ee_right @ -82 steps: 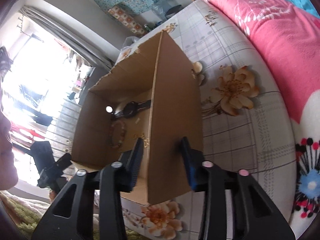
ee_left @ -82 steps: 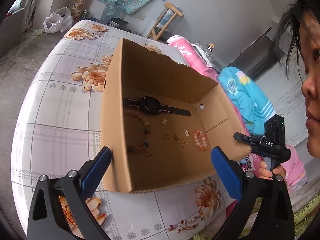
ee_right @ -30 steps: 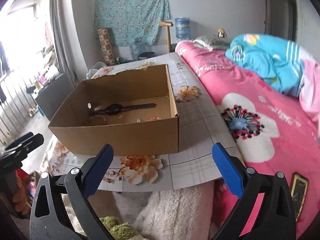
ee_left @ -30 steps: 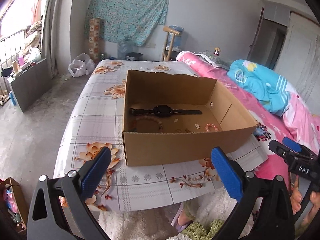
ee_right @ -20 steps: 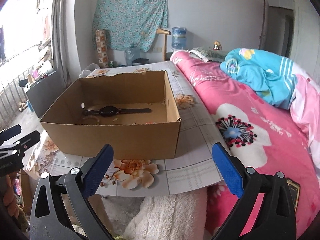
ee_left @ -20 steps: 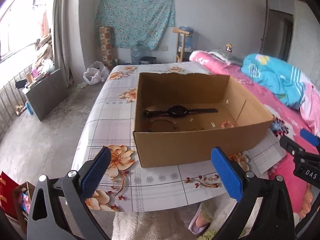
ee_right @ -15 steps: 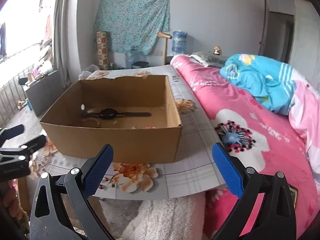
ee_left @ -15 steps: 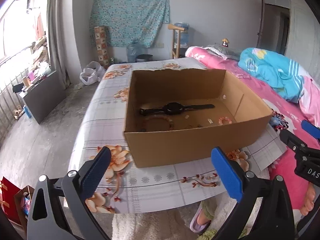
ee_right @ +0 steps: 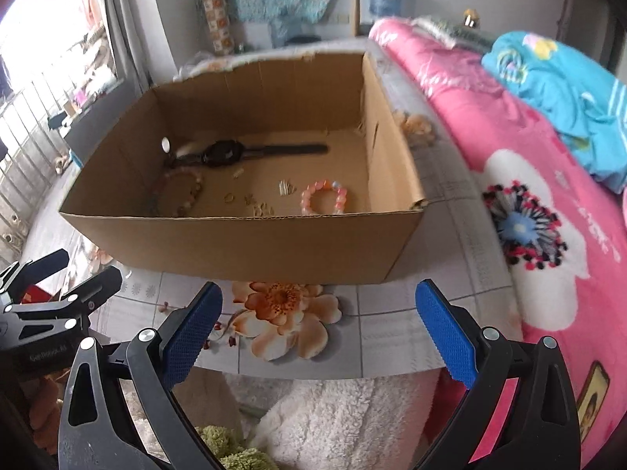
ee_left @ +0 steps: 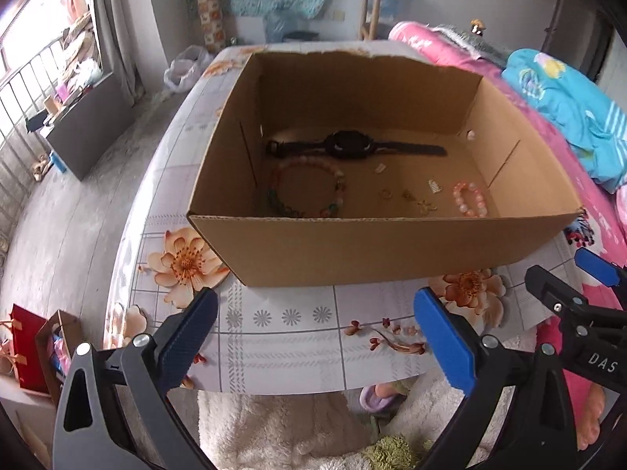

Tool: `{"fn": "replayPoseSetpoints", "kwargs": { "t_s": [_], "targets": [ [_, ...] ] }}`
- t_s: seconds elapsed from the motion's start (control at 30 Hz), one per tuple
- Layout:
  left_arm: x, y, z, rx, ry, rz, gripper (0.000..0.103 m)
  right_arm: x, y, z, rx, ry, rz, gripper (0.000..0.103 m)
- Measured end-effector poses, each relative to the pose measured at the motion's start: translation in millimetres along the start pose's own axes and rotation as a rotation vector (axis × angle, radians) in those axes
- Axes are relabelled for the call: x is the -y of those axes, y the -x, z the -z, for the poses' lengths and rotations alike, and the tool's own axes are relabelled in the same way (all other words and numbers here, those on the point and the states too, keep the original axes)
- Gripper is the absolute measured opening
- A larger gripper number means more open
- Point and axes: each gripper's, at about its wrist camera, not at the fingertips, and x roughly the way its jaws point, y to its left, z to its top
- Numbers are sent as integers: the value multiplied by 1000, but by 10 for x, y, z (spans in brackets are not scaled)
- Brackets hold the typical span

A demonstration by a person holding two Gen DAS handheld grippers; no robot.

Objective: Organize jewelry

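Both claws hang at the near edge of the worktop (ee_left: pixel 282 337), short of the cardboard box (ee_left: pixel 352 250), and neither holds anything. The left claw (ee_left: pixel 313 333) is spread wide, released; the right claw (ee_right: pixel 319 319) likewise.

The jewelry lies loose on the box floor, beyond and below the near wall, so any reach must pass over that wall and then descend. The black watch (ee_left: pixel 348 147) lies farthest in, near the far wall, its strap running left to right across the line of approach. The large bead bracelet (ee_left: pixel 309 190) lies flat at the near left. The small pink bracelet (ee_left: pixel 470 199) lies at the near right, with small gold pieces (ee_left: pixel 407 196) between the two, well apart from each other.

Judgement: the right claw is better placed for the pink bracelet, the left for the large one.

The left wrist view shows the large bracelet almost whole, cut only slightly by the near wall. The right wrist view shows the pink bracelet (ee_right: pixel 324 197) clear of the right wall, but the large bracelet (ee_right: pixel 178 192) is dim and partly cut off there. No separate tray or compartment for sorting is visible in either view.
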Motion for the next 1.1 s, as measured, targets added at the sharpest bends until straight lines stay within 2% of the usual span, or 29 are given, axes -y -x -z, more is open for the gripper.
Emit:
{"fn": "replayPoseSetpoints", "kwargs": {
  "t_s": [0.17,0.43,0.7,1.1],
  "targets": [
    [-53,-102,-47,-30,20,-28,97,-26,-115,-72,-37,-3,-1,95],
    [-86,-195,-104,-56,26,-22,97,-21,-192,-157,-57,-27,3,95],
    [-107,-218,-124,-54,31,-8,97,-36,-178,-210,-42,-19,46,95],
    [-106,-256,-133,-61,30,-6,97,-45,-182,-239,-47,-12,43,95]
  ]
}}
